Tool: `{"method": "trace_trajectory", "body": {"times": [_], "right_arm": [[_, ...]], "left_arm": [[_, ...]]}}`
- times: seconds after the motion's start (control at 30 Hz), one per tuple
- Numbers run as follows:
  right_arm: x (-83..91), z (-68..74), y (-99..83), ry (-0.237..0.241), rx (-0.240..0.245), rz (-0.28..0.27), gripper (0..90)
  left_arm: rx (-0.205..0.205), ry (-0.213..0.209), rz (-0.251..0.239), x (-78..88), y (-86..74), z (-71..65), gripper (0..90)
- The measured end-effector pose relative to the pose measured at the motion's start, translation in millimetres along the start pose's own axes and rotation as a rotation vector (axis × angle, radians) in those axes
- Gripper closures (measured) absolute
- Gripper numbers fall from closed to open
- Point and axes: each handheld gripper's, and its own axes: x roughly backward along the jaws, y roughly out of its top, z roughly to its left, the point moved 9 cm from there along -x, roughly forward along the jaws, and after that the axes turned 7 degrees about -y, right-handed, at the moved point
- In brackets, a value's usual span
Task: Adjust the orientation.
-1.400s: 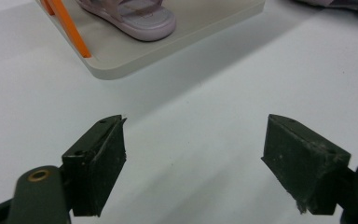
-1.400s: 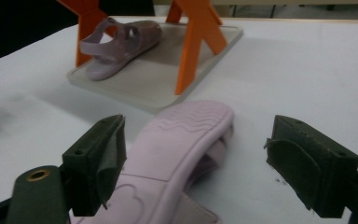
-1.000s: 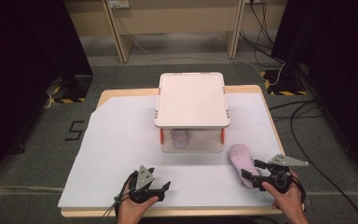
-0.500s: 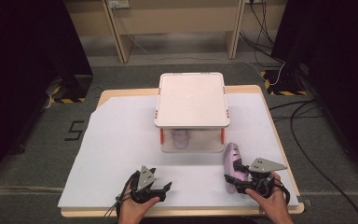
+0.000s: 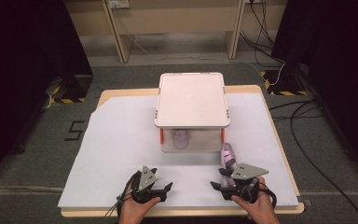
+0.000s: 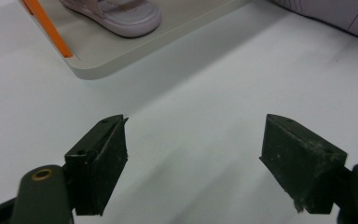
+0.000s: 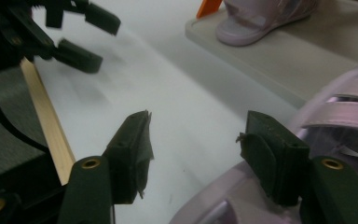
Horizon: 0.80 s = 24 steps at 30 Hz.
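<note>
Right claw (image 5: 220, 179): lower right of frame, jaws just closed partway, gripping the pink sandal (image 5: 228, 156).
Left claw (image 5: 164, 190): lower centre, wide, empty, over the counter (image 5: 121, 140).

We see a white sheet (image 5: 121, 149) covering the table (image 5: 106, 96); left of the table, a floor marking "5" (image 5: 73, 130) and striped tape (image 5: 67, 100).

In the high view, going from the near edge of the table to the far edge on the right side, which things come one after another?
Right hand → right tongs → loose pink sandal → white shelf box with a second sandal under it → far table edge.
</note>
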Motion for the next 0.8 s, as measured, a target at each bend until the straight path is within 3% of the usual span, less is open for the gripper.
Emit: {"method": "trace_trajectory", "body": {"times": [0.03, 0.07, 0.6, 0.7, 0.73, 0.8], "right_arm": [[0.0, 0.0, 0.0, 0.000, 0.000, 0.000, 41.8], [-4.0, 5.3, 1.7, -0.002, 0.033, 0.003, 40.9], [-20.6, 29.1, 14.1, 0.053, 0.053, -0.004, 37.6], [-16.7, 31.9, 20.5, 0.082, 0.020, -0.036, 38.0], [-12.3, 33.0, 25.6, 0.100, 0.001, -0.065, 32.9], [-10.4, 31.9, 26.5, 0.093, -0.001, -0.063, 33.8]], "left_arm": [[-0.001, 0.000, 0.000, 0.0, -0.1, -0.1, 21.9], [0.000, -0.001, -0.001, 0.2, 0.2, 0.0, 22.0], [-0.004, -0.001, 0.002, -0.3, -0.2, -0.3, 22.0], [-0.004, -0.001, 0.000, -0.1, 0.0, 0.0, 22.1], [-0.004, -0.002, 0.000, 0.0, 0.0, 0.2, 22.0], [-0.004, 0.000, 0.001, 0.2, 0.0, 0.5, 22.1]]}}
